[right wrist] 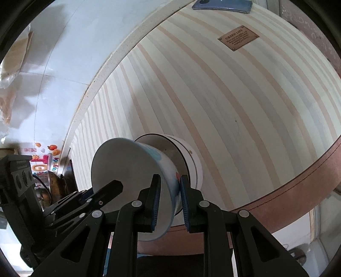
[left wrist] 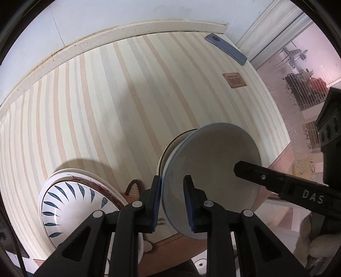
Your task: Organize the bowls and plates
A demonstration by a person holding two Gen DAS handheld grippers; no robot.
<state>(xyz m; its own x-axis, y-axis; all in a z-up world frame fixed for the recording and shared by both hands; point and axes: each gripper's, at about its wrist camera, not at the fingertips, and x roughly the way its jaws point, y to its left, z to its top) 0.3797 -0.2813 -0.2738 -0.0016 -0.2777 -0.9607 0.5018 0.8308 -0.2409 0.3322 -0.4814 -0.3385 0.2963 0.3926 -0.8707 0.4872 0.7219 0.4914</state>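
Note:
A pale bowl with a light blue rim (left wrist: pixel 213 162) (right wrist: pixel 127 170) is held from two sides. My left gripper (left wrist: pixel 173 202) is shut on its near rim, one pad inside and one outside. My right gripper (right wrist: pixel 170 202) is shut on the opposite rim, over a blue and red mark on the wall. The bowl sits tilted over the mouth of a white bowl with a dark rim (left wrist: pixel 170 147) (right wrist: pixel 189 155); I cannot tell whether they touch. A stack of plates, the top one with blue leaf marks (left wrist: pixel 70 204), lies to the left.
Everything stands on a striped cream and tan table mat (left wrist: pixel 106 106) (right wrist: pixel 234 106). A blue phone (left wrist: pixel 226 48) (right wrist: pixel 221 5) lies at the far edge, and a small brown label (left wrist: pixel 234 80) (right wrist: pixel 238 38) is on the mat. A white wall borders the far side.

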